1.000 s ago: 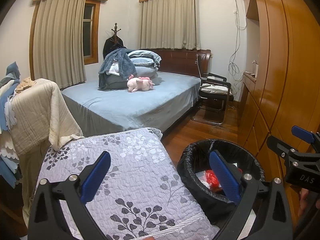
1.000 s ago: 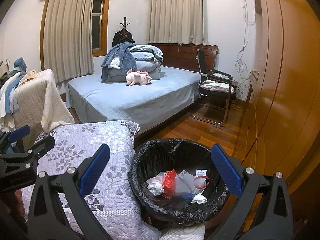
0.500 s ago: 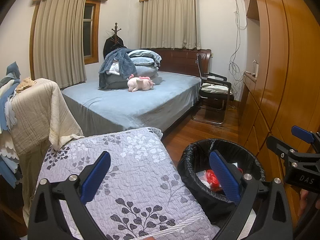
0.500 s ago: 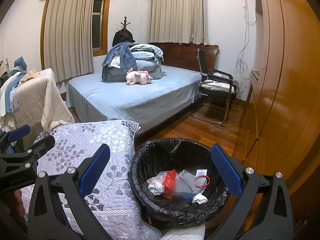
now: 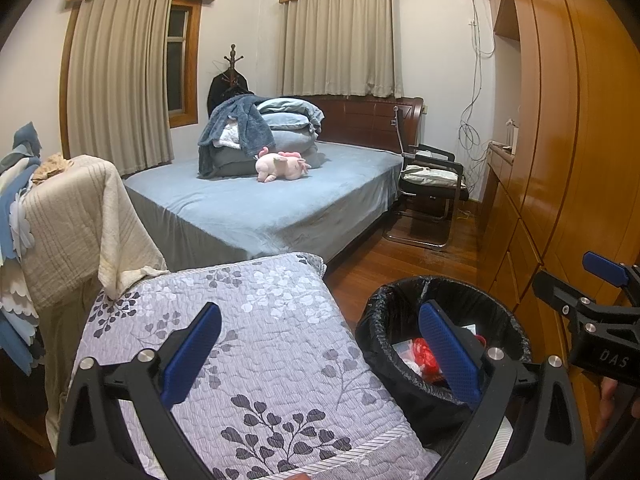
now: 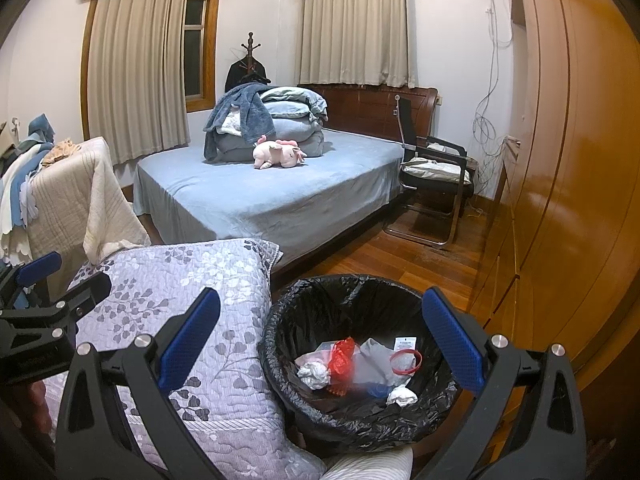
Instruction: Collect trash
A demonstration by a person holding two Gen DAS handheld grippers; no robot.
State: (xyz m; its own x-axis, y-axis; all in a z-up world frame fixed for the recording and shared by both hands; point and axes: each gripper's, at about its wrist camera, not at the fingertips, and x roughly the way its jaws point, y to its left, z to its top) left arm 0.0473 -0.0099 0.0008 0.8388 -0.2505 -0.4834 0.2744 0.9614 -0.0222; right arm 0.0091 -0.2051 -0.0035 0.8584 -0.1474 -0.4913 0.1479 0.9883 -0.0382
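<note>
A bin lined with a black bag [image 6: 312, 312] [image 5: 384, 312] stands on the wooden floor beside a quilted seat. Inside lie crumpled white paper [image 6: 314, 374], a red wrapper [image 6: 342, 358], a red ring [image 6: 406, 362] and clear plastic. My right gripper [image 6: 320, 344] hangs open over the bin with nothing between its fingers. My left gripper [image 5: 320, 348] is open too, straddling the quilt's edge and the bin's left rim, empty. Each gripper shows at the edge of the other's view: the right gripper [image 5: 600, 300] and the left gripper [image 6: 44, 296].
A purple floral quilt [image 5: 248, 344] covers the seat left of the bin. Behind are a blue bed [image 5: 260, 204] with a pink plush toy [image 5: 282, 165], a black chair [image 5: 432, 184], a cloth-draped rack [image 5: 68, 220] at left and wooden wardrobes [image 6: 560, 160] at right.
</note>
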